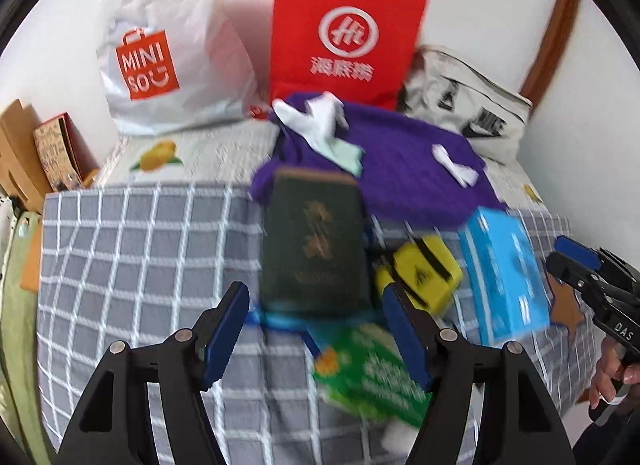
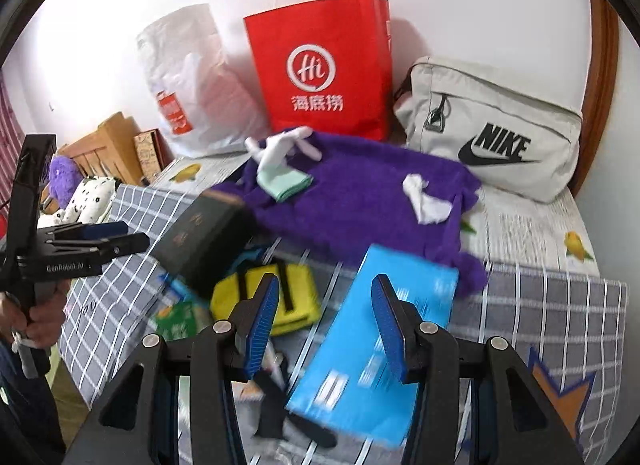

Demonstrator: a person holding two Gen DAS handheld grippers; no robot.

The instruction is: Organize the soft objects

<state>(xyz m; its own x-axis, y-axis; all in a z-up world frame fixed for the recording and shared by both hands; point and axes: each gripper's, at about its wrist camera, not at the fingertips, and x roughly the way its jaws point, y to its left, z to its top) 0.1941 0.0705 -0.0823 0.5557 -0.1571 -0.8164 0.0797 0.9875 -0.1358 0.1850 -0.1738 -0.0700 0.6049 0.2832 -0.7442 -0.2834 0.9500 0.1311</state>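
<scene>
A purple fuzzy garment (image 1: 400, 169) (image 2: 360, 201) lies spread on the bed, with white socks (image 1: 316, 117) (image 2: 280, 145), a mint cloth (image 1: 344, 155) (image 2: 284, 181) and a white scrap (image 2: 428, 201) on it. A yellow pouch (image 1: 420, 273) (image 2: 272, 297) lies in front of it. My left gripper (image 1: 316, 337) is open and empty, in front of a dark green box (image 1: 316, 241). My right gripper (image 2: 324, 325) is open and empty, over a blue box (image 2: 380, 337). Each gripper shows in the other's view: the right at the edge (image 1: 576, 257), the left at the side (image 2: 116, 237).
A grey checked cloth (image 1: 140, 265) covers the bed front. A green packet (image 1: 372, 373) lies near my left gripper. A white Miniso bag (image 1: 160, 53), a red paper bag (image 1: 344, 33) and a grey Nike bag (image 2: 492, 129) stand against the wall. Boxes (image 1: 24, 153) sit at the far left.
</scene>
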